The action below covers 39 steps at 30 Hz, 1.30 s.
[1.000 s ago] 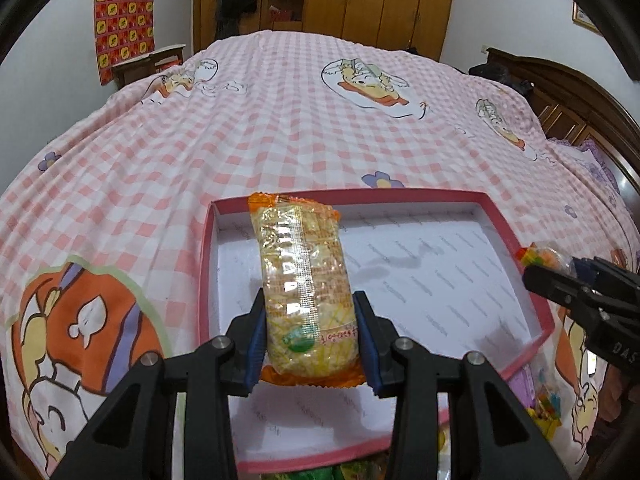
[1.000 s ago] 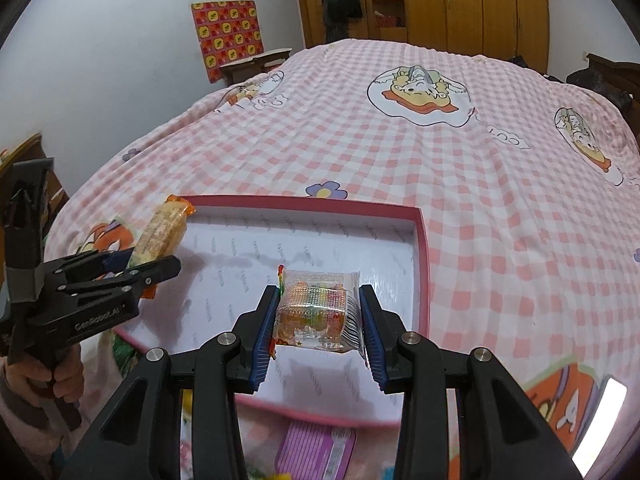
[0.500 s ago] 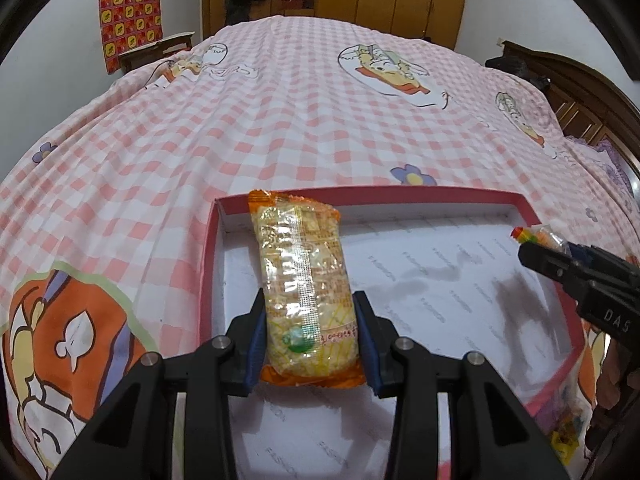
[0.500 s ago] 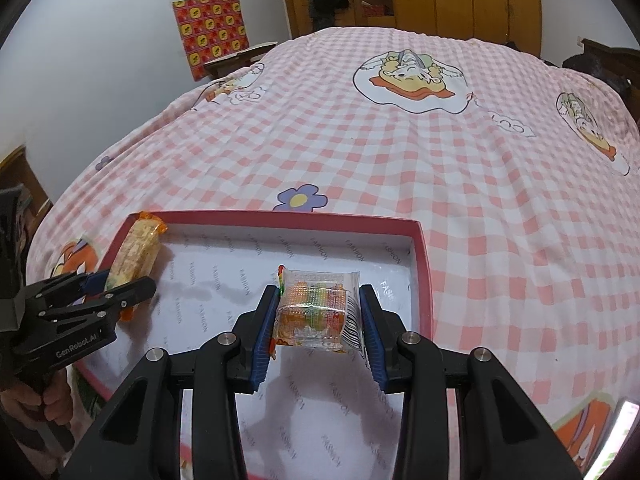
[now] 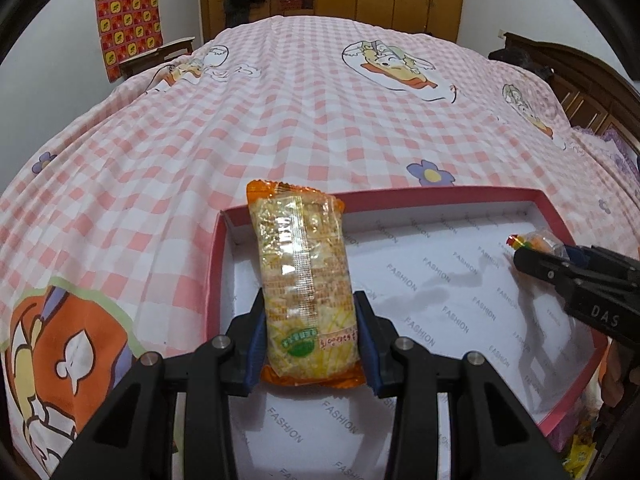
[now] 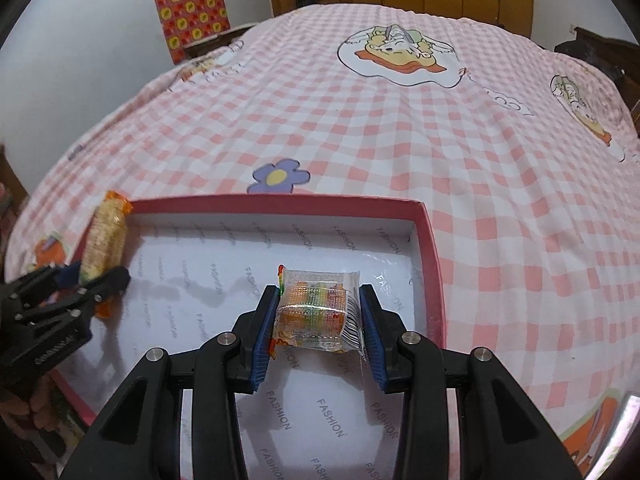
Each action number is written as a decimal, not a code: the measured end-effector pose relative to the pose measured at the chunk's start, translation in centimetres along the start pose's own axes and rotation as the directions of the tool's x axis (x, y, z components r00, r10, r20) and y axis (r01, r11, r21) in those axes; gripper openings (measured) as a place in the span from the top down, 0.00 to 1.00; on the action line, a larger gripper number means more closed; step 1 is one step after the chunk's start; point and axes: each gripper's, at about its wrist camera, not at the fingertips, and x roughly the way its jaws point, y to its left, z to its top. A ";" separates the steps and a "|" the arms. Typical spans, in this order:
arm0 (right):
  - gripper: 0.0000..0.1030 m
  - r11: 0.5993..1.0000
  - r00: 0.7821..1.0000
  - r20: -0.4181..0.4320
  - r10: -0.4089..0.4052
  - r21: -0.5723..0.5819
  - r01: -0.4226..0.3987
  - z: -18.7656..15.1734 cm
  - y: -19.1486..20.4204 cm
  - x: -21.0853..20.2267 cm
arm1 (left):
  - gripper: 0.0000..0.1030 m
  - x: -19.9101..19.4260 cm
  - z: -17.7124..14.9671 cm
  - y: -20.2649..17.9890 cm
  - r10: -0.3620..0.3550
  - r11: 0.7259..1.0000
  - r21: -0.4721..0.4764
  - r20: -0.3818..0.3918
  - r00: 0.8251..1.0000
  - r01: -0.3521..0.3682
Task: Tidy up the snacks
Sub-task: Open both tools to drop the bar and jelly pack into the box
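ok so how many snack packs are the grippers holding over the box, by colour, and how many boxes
orange and yellow snack pack: 1, in the left gripper
clear pack of multicoloured sweets: 1, in the right gripper
red box with white lining: 1
total: 3 things, 2 packs and 1 box

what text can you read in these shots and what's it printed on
"FASHION": printed over and over on the white lining of the red box.
"DAS": white letters on the right gripper, cut off at the frame edge.
White lettering on the left gripper: too blurred to read.
Green badge and red line on the yellow snack pack: too small to read.
Barcode on the clear candy pack: no legible digits.
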 end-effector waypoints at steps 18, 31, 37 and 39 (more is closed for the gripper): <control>0.32 0.998 0.998 0.015 0.054 -0.035 -0.054 -0.3 0.5 -0.9 | 0.41 -0.6 0.1 -0.6 -0.011 1.000 0.004 0.003 1.000 0.011; 0.32 0.996 0.995 0.050 0.088 -0.002 -0.088 -1.0 0.3 -4.0 | 0.36 -4.9 -0.5 -0.9 -0.033 0.999 -0.006 0.058 0.998 0.034; 0.32 0.994 0.993 0.045 0.109 0.019 -0.110 -2.0 0.1 -5.4 | 0.36 -6.8 -1.6 -1.0 -0.045 0.999 -0.005 0.079 0.996 0.045; 0.32 0.993 0.993 0.038 0.111 0.022 -0.112 -2.4 0.1 -5.6 | 0.36 -7.4 -2.0 -1.1 -0.042 0.999 -0.002 0.087 0.995 0.042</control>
